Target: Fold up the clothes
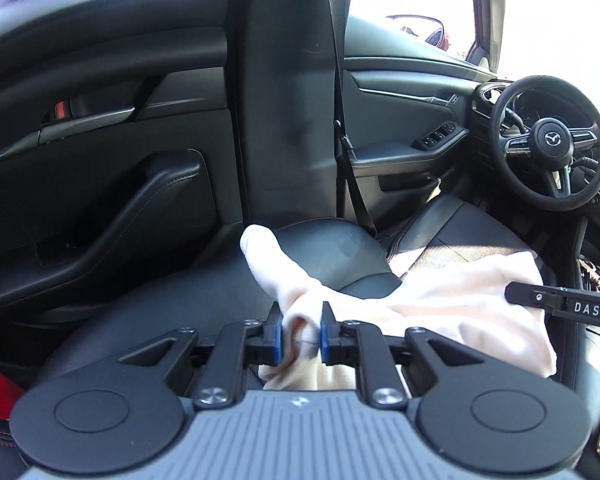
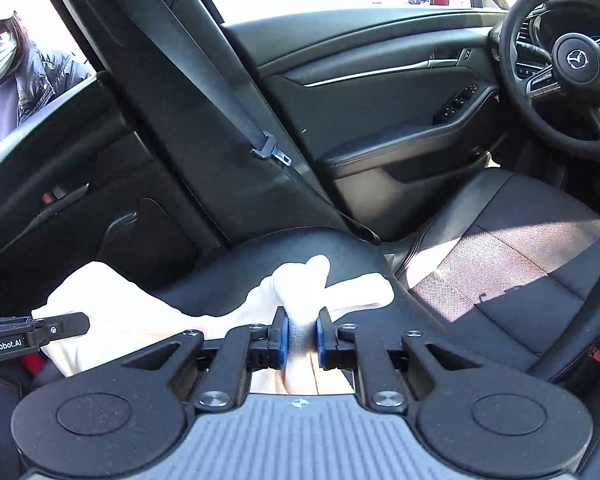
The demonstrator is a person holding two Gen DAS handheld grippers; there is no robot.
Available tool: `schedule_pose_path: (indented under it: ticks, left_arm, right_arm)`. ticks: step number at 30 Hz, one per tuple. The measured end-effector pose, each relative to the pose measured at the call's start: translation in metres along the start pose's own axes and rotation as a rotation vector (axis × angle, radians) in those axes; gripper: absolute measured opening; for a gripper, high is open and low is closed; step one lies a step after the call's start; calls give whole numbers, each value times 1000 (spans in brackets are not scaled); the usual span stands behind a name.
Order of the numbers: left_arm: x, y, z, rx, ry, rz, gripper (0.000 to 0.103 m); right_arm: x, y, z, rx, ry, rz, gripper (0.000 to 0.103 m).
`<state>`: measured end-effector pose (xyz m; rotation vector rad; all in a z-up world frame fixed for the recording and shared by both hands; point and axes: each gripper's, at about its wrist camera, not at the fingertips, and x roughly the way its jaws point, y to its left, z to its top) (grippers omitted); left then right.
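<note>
Nearest our lenses, our left gripper (image 1: 300, 330) and our right gripper (image 2: 302, 334) each have their blue pads closed to a narrow gap on a bunched fold of the white garment (image 1: 452, 304), which lies draped over the reclined black seat back (image 1: 332, 252) inside a car, one loose end trailing toward the rear door (image 1: 100, 184) and the rest spreading toward the seat cushion (image 2: 512, 256). We judge the fold is only beginning: both ends are pinched, nothing is yet laid flat. The risk we see is the fabric slipping off the smooth, rounded leather and sliding down beside the seat, or a thick wad working loose from a pad if we pull the ends apart too hard. The seat belt (image 2: 236, 120) and its buckle tongue (image 2: 272, 152) hang just beyond the cloth and could snag a lifted edge. Room is tight: the door panel closes one side, the steering wheel (image 2: 572, 64) the other, so the open space for moving is mostly upward and along the seat.
</note>
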<state>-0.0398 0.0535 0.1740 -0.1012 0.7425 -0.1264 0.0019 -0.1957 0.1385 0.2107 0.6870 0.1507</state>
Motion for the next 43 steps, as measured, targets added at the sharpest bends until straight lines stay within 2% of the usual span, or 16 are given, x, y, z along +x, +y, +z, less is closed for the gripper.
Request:
schedule_pose_path:
  ticks: [4, 7, 8, 12, 13, 16, 18, 20, 22, 26, 28, 29, 33, 38, 43]
  left_arm:
    - [3, 0, -9, 8, 17, 11, 16]
    - [21, 2, -28, 13, 90, 24, 17]
    - [28, 2, -35, 15, 119, 30, 17]
    - [47, 3, -63, 32, 217, 68, 23]
    - [48, 3, -69, 36, 225, 78, 28]
    - [42, 2, -80, 54, 215, 95, 57]
    - [35, 0, -85, 71, 199, 103, 65]
    - [22, -6, -91, 100, 171, 110, 81]
    - [10, -11, -96, 122, 146, 111, 88]
    - [-11, -21, -106, 152, 116, 106, 99]
    - [-21, -24, -112, 159, 105, 110, 103]
    - [-27, -25, -115, 160, 98, 113, 103]
    - [-43, -26, -129, 151, 96, 109, 103]
    - [-61, -26, -147, 147, 88, 101, 103]
    - [-85, -32, -163, 183, 24, 135, 103]
  right_arm:
    - [-1, 1, -5, 0, 8, -13, 15]
    - [14, -2, -19, -1, 70, -35, 15]
    - [21, -4, -25, -4, 99, -48, 19]
    - [41, -7, -55, -28, 181, -99, 20]
    - [42, -6, -60, -33, 188, -105, 23]
    - [38, -1, -74, -50, 184, -118, 41]
    - [31, 5, -82, -63, 168, -119, 42]
    - [22, 11, -89, -69, 154, -109, 53]
    - [12, 18, -95, -78, 132, -112, 58]
    - [-8, 30, -105, -90, 80, -126, 78]
    - [-19, 35, -109, -94, 51, -133, 85]
    - [-24, 37, -112, -93, 37, -136, 91]
    - [-47, 45, -122, -92, -25, -160, 103]
    - [-71, 53, -137, -81, -70, -183, 103]
    - [-87, 56, -153, -51, -97, -185, 103]
